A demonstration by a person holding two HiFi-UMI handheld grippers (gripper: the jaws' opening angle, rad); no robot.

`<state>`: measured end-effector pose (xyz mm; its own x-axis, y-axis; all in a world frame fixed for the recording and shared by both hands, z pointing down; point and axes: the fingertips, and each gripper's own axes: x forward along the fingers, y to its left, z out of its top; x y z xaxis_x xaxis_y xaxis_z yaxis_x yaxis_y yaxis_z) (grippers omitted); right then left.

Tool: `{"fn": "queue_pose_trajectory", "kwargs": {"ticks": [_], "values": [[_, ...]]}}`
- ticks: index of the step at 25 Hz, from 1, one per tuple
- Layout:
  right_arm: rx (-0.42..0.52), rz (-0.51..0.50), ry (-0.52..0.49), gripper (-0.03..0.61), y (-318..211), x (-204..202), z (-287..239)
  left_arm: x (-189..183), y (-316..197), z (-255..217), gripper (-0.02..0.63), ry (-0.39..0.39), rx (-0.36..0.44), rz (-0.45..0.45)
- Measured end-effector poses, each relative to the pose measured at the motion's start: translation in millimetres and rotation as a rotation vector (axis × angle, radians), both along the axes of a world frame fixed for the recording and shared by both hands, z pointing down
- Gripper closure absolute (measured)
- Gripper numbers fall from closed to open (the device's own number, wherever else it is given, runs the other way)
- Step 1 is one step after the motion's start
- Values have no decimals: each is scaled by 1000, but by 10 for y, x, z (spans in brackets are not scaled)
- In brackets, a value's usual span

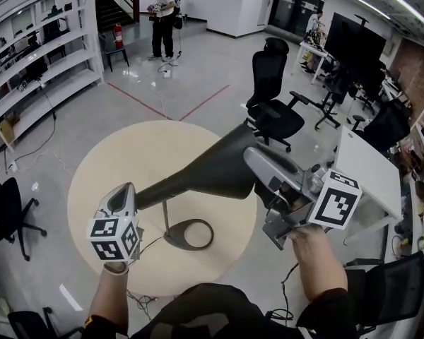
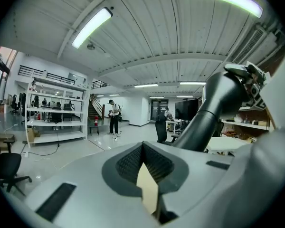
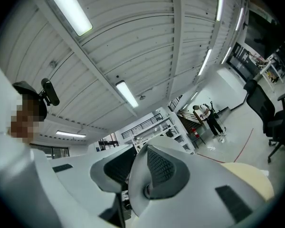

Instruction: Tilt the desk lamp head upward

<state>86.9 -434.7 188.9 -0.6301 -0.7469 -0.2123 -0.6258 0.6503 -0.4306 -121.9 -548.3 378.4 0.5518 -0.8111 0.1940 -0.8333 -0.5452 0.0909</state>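
A dark grey desk lamp stands on a round beige table [image 1: 127, 161], with a ring-shaped base [image 1: 189, 234] and a thin pole [image 1: 166, 221]. Its long cone-shaped head [image 1: 212, 171] lies raised and nearly level, wide end to the right. My right gripper [image 1: 258, 164] sits at that wide end, jaws together on its edge and pointing up at the ceiling [image 3: 137, 160]. My left gripper [image 1: 124, 193] is at the narrow end, shut, with nothing between its jaws [image 2: 143, 148]. From there the lamp head [image 2: 204, 122] runs beside it, up to the right gripper [image 2: 247, 80].
Black office chairs [image 1: 275, 97] and a white desk [image 1: 367, 168] stand right of the table. White shelving [image 1: 35, 69] lines the left wall, with another chair [image 1: 7, 214] near it. A person [image 1: 162, 16] stands far back. A cable trails off the table's front.
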Motion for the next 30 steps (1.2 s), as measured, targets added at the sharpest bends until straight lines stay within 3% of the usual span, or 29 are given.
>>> {"fn": "queue_pose_trajectory", "kwargs": {"ticks": [8, 20, 30], "values": [[22, -36, 86, 480, -109, -415, -324, 15, -47, 146, 568, 3, -48, 50], [21, -47, 129, 480, -67, -493, -390, 154, 23, 252, 569, 22, -59, 83], [71, -39, 97, 480, -62, -493, -430, 12, -9, 269, 568, 20, -60, 61]]}}
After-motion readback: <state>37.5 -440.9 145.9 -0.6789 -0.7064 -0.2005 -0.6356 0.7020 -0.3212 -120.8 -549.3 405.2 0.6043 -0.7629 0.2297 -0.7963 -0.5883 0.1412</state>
